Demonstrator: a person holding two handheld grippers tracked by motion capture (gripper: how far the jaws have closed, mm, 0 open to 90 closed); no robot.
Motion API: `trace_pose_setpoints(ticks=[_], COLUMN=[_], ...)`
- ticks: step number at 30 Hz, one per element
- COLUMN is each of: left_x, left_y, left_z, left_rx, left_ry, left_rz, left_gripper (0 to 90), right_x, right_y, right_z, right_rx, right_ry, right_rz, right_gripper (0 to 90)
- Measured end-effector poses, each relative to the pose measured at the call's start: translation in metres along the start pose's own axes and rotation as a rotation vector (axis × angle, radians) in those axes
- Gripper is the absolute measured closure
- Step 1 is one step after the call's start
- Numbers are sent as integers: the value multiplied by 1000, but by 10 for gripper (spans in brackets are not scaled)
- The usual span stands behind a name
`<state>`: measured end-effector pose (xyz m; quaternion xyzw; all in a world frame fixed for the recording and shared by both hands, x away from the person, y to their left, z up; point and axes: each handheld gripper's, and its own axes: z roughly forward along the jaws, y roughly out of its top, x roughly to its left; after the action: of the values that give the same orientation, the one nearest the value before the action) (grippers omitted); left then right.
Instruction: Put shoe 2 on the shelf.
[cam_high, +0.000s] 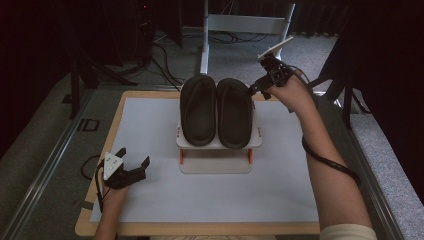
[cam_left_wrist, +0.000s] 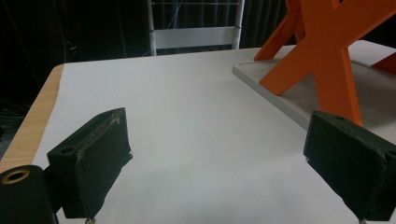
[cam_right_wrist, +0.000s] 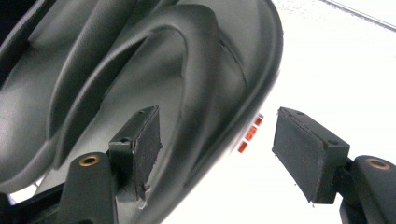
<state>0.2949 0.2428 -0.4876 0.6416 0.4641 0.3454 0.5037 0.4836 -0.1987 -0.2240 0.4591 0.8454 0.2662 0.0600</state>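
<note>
The right slipper (cam_high: 235, 112) lies on the top shelf of a small white rack (cam_high: 218, 144), touching its mate, the left slipper (cam_high: 198, 109), toes pointing away from the person. The right gripper (cam_high: 256, 88) sits at its far outer edge, jaws apart with the rim between them, pads not pressing. A sideways nudge from here could push the slipper off the shelf. The left gripper (cam_high: 134, 162) rests open on the white mat (cam_high: 150, 200), well apart. The rack's orange legs (cam_left_wrist: 322, 56) are cut off, and the room behind is too dark to read.
</note>
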Motion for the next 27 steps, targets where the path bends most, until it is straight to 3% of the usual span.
trace_pose_setpoints(ticks=[6,15,27], left_x=[0,0,0], left_y=[0,0,0], left_z=[0,0,0], left_rx=[0,-2,-1], left_ry=[0,2,1], left_rz=[0,1,0], left_gripper=[70,70,70], right_x=[-10,-30,-59], right_y=[-12,-44,-84], right_z=[-6,-11,5], right_rx=[-9,-64,-97], right_ry=[-3,-11,-45], right_rz=[2,4,-5], right_gripper=[313,276,224])
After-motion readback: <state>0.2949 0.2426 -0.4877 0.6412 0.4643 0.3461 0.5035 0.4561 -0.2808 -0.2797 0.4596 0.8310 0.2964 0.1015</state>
